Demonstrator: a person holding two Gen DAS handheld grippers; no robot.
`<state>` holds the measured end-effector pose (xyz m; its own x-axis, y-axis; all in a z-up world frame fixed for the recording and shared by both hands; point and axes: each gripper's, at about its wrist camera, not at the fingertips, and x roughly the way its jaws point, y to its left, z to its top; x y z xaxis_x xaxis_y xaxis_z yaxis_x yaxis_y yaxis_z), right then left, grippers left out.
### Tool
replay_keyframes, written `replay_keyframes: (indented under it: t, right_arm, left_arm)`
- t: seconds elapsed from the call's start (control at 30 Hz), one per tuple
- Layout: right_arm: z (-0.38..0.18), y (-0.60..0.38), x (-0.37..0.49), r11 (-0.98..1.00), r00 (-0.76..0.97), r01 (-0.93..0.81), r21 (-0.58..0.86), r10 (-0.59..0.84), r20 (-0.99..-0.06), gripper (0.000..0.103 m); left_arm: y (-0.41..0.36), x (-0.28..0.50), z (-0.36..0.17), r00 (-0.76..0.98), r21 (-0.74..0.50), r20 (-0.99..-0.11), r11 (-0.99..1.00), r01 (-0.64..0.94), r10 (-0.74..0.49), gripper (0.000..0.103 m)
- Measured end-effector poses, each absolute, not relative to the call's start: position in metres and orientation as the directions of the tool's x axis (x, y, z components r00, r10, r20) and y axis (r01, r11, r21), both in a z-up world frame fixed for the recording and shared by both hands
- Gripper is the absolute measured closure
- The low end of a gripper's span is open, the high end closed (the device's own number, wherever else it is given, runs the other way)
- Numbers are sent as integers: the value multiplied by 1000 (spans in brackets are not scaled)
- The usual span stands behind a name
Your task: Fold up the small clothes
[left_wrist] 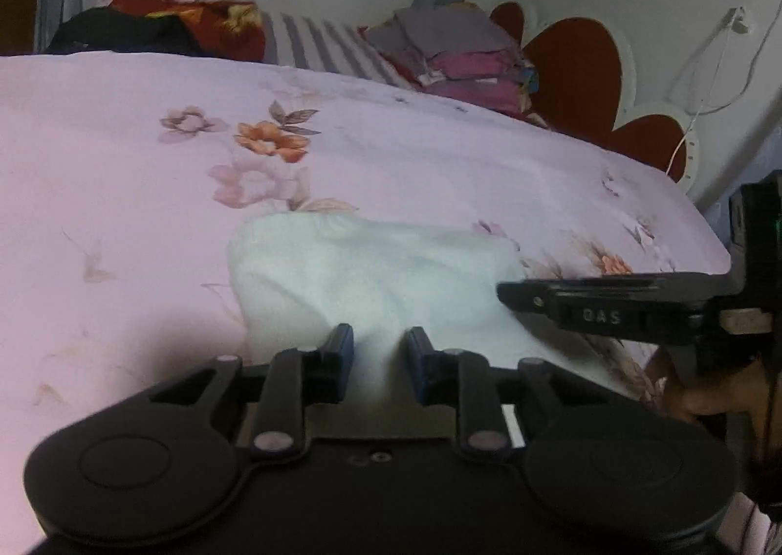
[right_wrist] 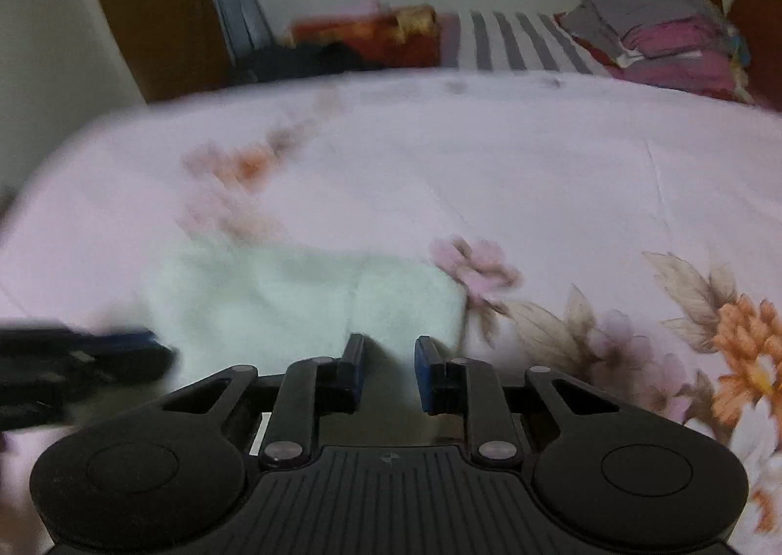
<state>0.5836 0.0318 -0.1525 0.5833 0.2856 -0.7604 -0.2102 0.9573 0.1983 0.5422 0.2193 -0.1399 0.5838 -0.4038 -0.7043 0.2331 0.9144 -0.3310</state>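
1. The left gripper (left_wrist: 376, 342) is matte black, with two round discs at the rear corners of its body.
2. Its fingers (left_wrist: 342, 340) carry blue pads, on linkage bars with silver pivot pins.
3. The right gripper (right_wrist: 388, 352) matches, with a ribbed top plate behind its fingers.
4. Seen side-on, its flank bears pale embossed lettering.

Bed (left_wrist: 122, 154) covered by a pale pink floral sheet (right_wrist: 537, 173). A small white garment (left_wrist: 371, 281) lies on the sheet near its front edge. Folded clothes (left_wrist: 454, 56) are stacked at the far side, beside a striped cloth (left_wrist: 322, 41).
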Motion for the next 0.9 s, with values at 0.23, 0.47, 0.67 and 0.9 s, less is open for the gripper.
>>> replay_keyframes:
  t: [0.23,0.47,0.67,0.9]
  right_arm:
    - [-143,31,578,960,581,-206,188,275,-767,81]
    - [-131,47,516,928,556,-338,157,331,-763,81]
    - [-138,40,514,942,587,-283,179,318,-744,81]
    - [-126,48,446,892,547,-418,173,399,-736,81]
  left_arm:
    - [227,525,-118,614,-326,-675,912,250,-409,82]
    - [217,487,-126,582,-318,-698,909,270,-417,82]
    - [227,470,-126,618,-409,-658,893,187,-431,83]
    - [221,399,-129,597,-407,-672,892,195,-438,83]
